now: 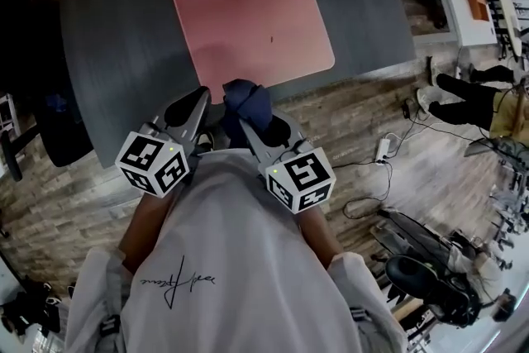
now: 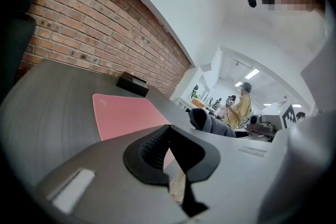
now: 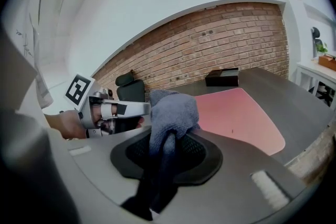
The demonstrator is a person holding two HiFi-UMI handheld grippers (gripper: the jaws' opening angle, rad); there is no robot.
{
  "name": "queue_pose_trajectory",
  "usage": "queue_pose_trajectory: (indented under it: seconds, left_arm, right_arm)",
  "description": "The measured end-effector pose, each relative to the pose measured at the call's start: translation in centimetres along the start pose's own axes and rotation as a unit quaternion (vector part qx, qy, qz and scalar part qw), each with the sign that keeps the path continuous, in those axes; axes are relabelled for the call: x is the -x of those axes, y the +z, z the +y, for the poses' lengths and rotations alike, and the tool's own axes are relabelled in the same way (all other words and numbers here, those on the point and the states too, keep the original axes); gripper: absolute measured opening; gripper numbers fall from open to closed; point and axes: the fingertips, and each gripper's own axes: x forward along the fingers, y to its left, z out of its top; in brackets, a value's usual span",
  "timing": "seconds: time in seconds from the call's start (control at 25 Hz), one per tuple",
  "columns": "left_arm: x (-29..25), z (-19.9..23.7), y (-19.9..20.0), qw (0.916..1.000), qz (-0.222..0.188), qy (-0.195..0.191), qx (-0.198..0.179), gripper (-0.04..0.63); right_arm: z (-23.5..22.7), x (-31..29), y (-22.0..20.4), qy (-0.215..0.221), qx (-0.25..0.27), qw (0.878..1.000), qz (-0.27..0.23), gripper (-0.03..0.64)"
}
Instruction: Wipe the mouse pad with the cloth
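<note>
Now: cloth in your R gripper, at the pad's near edge

You're clamping the blue-grey cloth (image 3: 173, 110) in your right gripper (image 3: 169, 139). The jaws are pinching a fold of it and the rest is bunching up above the tips. Your left gripper (image 2: 168, 131) is sitting clenched w/ nothing between the pads, just beside the right one, and both are hanging close to your chest.

The pink mouse pad (image 1: 248, 12) is lying flat on the dark grey table (image 1: 116, 29), slightly askew to the table's front edge. From the head view the cloth is hovering over the pad's near edge; can't tell if it's touching. A small dark speck (image 1: 272, 39) is showing right of the pad's centre.

A black box (image 3: 222, 77) is sitting at the table's far side, beyond the pad and apart from it; contents can't be seen. Nothing is lying btwn cloth and pad.

A brick wall (image 3: 210, 44) is running behind the table and a black chair (image 1: 41, 95) is standing to your left. Wood-plank floor (image 1: 397, 136) is stretching to your right, w/ a power strip (image 1: 383, 149) and cable on it. Another person's legs (image 1: 463, 87) are showing further right.
</note>
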Motion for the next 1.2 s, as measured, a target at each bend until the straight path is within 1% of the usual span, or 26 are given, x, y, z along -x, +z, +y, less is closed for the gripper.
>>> queue_pose_trajectory:
  seconds: [0.44,0.56,0.64,0.76,0.92,1.04,1.2]
  left_arm:
    - [-7.3,0.5,1.9,0.9986,-0.019,0.044,0.022,0.003]
    - [-8.5,0.6,1.8,0.9971,-0.026,0.066,0.027,0.003]
    - [-9.3,0.8,1.6,0.9954,-0.030,0.085,0.034,0.003]
    - [-10.3,0.9,0.9,0.9928,-0.025,0.108,0.044,0.003]
    - [-10.9,0.5,0.3,0.9922,-0.020,0.115,0.045,0.003]
    - [-10.6,0.5,-0.2,0.9918,-0.019,0.117,0.048,0.003]
    - [-10.1,0.6,-0.5,0.9905,-0.017,0.125,0.055,0.003]
  right_arm:
    - [-9.6,0.1,3.2,0.019,-0.006,1.000,0.017,0.100]
    - [-12.5,0.0,3.4,0.016,-0.003,0.999,0.028,0.100]
    - [-14.6,-0.3,3.4,0.015,-0.014,0.999,0.040,0.100]
    - [-16.8,-0.7,3.1,0.027,-0.031,0.998,0.053,0.098]
    - [-19.2,-1.6,2.7,0.020,-0.028,0.997,0.067,0.094]
    - [-20.7,-2.8,1.7,0.010,-0.023,0.996,0.089,0.087]
    - [-22.7,-3.8,1.1,-0.005,-0.007,0.994,0.109,0.086]
